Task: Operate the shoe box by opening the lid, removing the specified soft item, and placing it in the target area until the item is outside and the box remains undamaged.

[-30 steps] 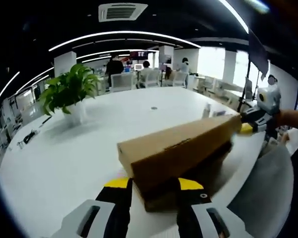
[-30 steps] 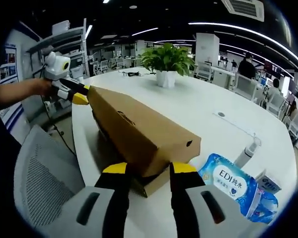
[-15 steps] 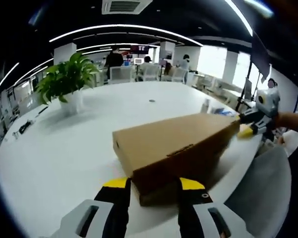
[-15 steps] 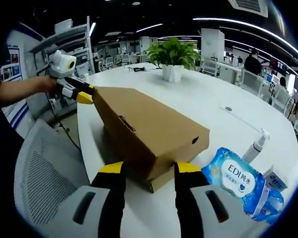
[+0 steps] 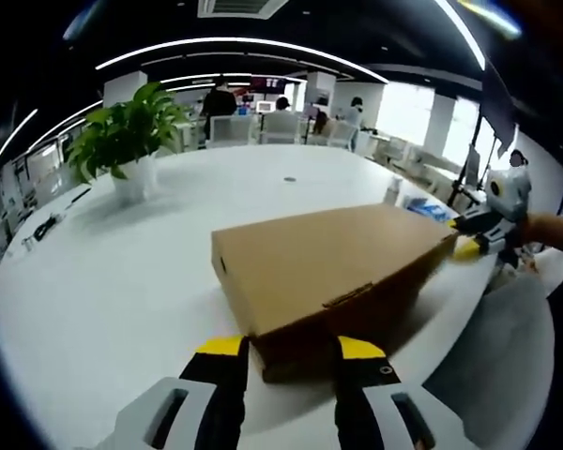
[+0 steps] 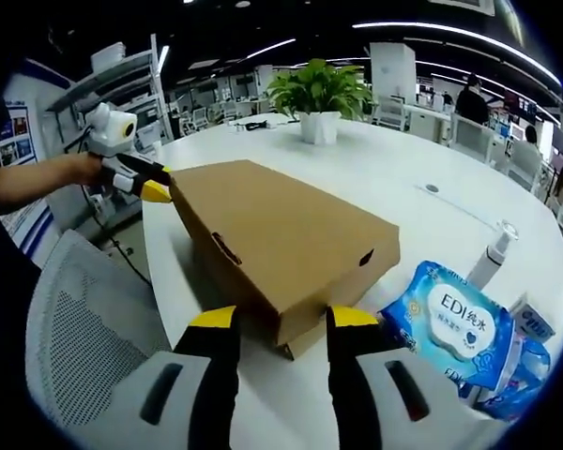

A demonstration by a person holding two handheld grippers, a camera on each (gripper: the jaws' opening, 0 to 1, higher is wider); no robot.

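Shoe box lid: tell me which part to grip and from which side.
Grip the shoe box lid by its overhanging front lip, one gripper at each short end, coming in level with the white table. The lip juts past the base there, and both grippers already straddle those corners.

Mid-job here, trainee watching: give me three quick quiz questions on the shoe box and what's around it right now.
1. True or false: the shoe box lid is fully off.
2. Which lies beside the box by the right gripper? A) blue wipes pack B) mug C) shoe
3. Fill in: the left gripper has its jaws at one ____ of the box.

Key: 1 false, the lid sits on the box. 2 A, the blue wipes pack. 3 end.
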